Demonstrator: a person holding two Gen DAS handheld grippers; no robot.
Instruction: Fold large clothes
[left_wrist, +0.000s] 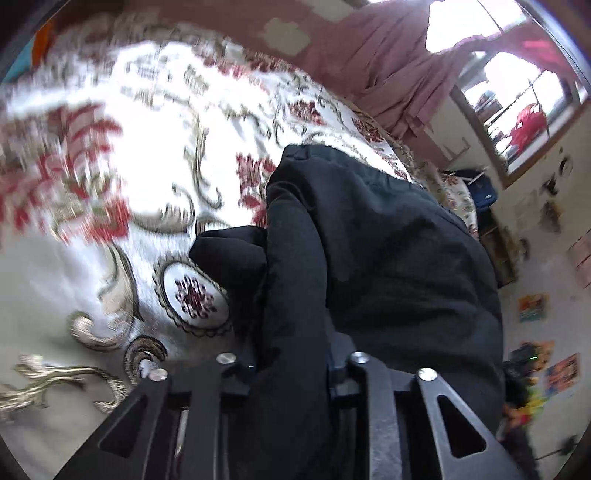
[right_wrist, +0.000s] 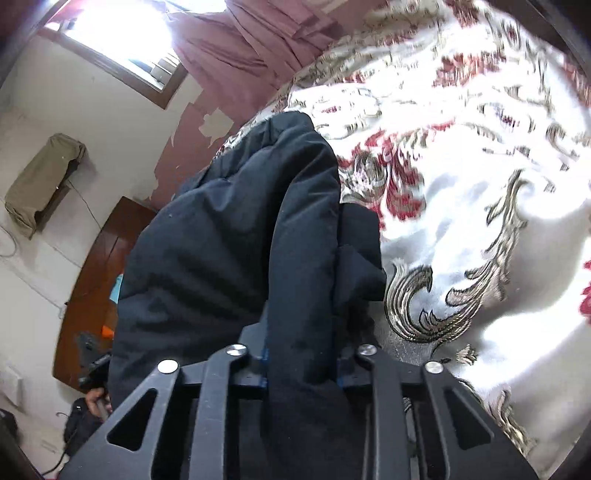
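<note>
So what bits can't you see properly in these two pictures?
- Left gripper fingertips: buried in the black jacket, left wrist view.
- Right gripper fingertips: same, covered by jacket folds.
- Jacket's whole shape: cut off by both views' edges.
- Bedspread pattern: blurred in places.
- Window: washed out by glare.

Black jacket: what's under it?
The floral bedspread shows around the black jacket, bunched in both hand-held grippers' jaws. What lies directly beneath the fabric is covered.
</note>
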